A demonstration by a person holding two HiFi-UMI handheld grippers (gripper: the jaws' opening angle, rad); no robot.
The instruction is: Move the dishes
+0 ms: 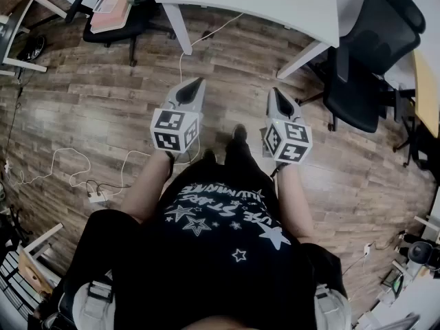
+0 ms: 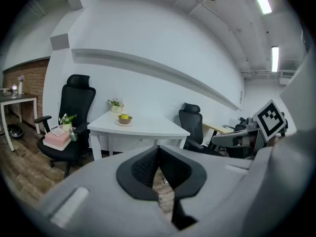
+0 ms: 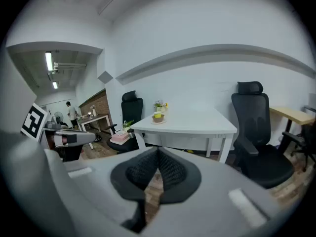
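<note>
Your left gripper (image 1: 196, 84) and right gripper (image 1: 276, 95) are clenched, empty; the bowl (image 2: 125, 118) sits far off on the white table (image 2: 148, 128).

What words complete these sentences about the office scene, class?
1. The bowl sits on a table whose colour is ____.
2. The black chair at the left carries a ____ box on its seat.
3. The left gripper and the right gripper both hold nothing, and their jaws are ____.

Missing words: white; pink; shut
</note>
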